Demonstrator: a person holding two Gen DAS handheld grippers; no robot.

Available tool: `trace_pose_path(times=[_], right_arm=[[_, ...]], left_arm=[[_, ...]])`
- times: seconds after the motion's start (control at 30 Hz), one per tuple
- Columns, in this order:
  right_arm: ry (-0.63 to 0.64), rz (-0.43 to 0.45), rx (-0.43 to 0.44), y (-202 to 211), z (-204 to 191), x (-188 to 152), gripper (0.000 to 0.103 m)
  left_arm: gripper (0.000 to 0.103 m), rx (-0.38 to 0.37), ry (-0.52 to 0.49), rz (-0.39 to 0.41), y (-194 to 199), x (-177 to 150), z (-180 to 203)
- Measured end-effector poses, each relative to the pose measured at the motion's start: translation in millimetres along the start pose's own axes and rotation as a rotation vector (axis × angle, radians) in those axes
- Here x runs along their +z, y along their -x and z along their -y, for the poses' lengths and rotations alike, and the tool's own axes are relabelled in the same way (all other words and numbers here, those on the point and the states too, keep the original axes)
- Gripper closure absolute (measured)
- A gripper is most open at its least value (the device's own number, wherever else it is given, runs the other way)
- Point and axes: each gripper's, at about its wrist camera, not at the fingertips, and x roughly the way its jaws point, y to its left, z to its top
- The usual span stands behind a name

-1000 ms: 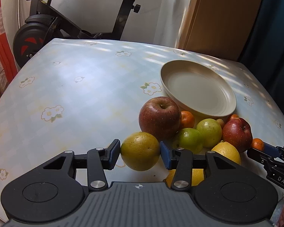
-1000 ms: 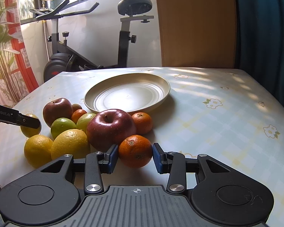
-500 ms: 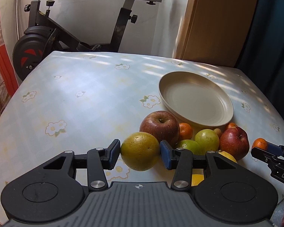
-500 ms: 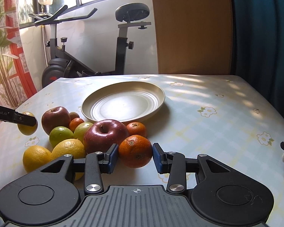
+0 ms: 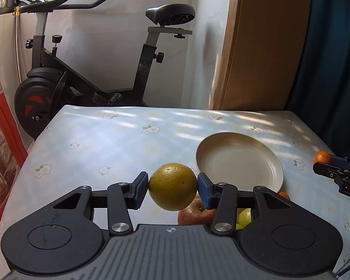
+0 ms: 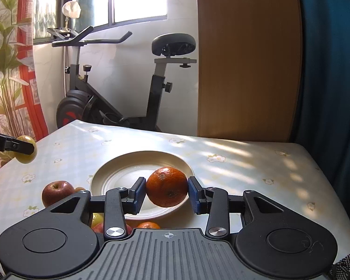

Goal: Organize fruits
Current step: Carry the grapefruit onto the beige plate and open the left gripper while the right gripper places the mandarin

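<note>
Both fruits are now off the bench [image 5: 128, 140] and noticeably higher than a second ago, when they sat at the edge of the fruit pile.

Left gripper [image 5: 172, 190]: clenched on a yellow-green citrus [image 5: 172, 186], held in the air near and left of the plate [image 5: 239, 165].

Right gripper [image 6: 167, 192]: clenched on an orange [image 6: 167, 186], hanging over the near part of the plate's rim.

Judgement: the lift is done for both; the carry to the plate is under way, the orange closer to placing.

Plate: cream, shallow, nothing in it yet.

The rest of the pile lies on the bench near the plate: a red apple [image 6: 57, 192], a small orange [image 5: 284, 195], and green fruit partly hidden under the grippers.

An exercise bike [image 5: 100, 70] stands beyond the far edge.
</note>
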Motion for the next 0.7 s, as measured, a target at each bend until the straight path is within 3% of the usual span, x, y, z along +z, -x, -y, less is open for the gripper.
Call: trace_pose_path(times=[0.23, 0.43, 0.7], right_arm=[[0.041, -0.016, 0.018, -32, 10, 19, 0.067], [0.039, -0.048, 0.049, -61, 18, 25, 0.067], [0.041, -0.12, 0.062, -115, 34, 23, 0.067]], left_arm=[[0.054, -0.011, -0.022, 0.03, -21, 14, 9], [0.054, -0.038, -0.053, 0.012, -46, 20, 16], [0.054, -0.09, -0.166, -0.044, -100, 33, 42]])
